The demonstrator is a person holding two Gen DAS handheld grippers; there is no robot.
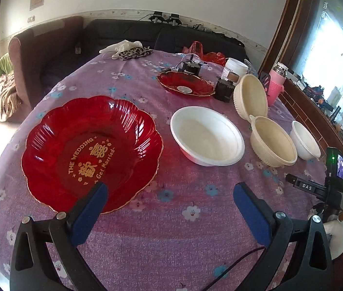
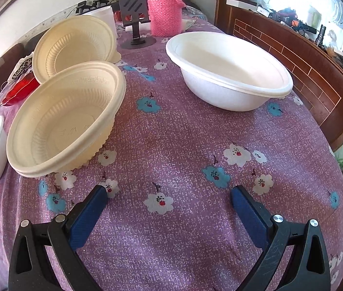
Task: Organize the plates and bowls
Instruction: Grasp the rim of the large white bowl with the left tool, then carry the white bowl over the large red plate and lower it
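Observation:
In the left wrist view a large red wedding plate [image 1: 91, 152] lies near left on the purple floral cloth, a smaller red plate [image 1: 185, 83] far behind. A white bowl [image 1: 206, 135] sits mid-table, a cream bowl [image 1: 273, 141] and a tilted cream bowl [image 1: 251, 97] to its right, a small white bowl [image 1: 305, 140] beyond. My left gripper [image 1: 170, 191] is open and empty, its left finger over the big red plate's near rim. In the right wrist view my right gripper [image 2: 169, 194] is open and empty above bare cloth, the cream bowl [image 2: 67, 118] ahead left, the tilted cream bowl [image 2: 74, 46] behind it, the white bowl [image 2: 229, 70] ahead right.
A pink knitted flask [image 2: 165, 12], a black phone stand [image 2: 135, 19], a white jar [image 1: 234, 69] and dark small boxes [image 1: 224, 89] stand at the table's far side. A wooden sideboard [image 2: 305, 60] runs along the right. A sofa [image 1: 50, 48] is behind the table.

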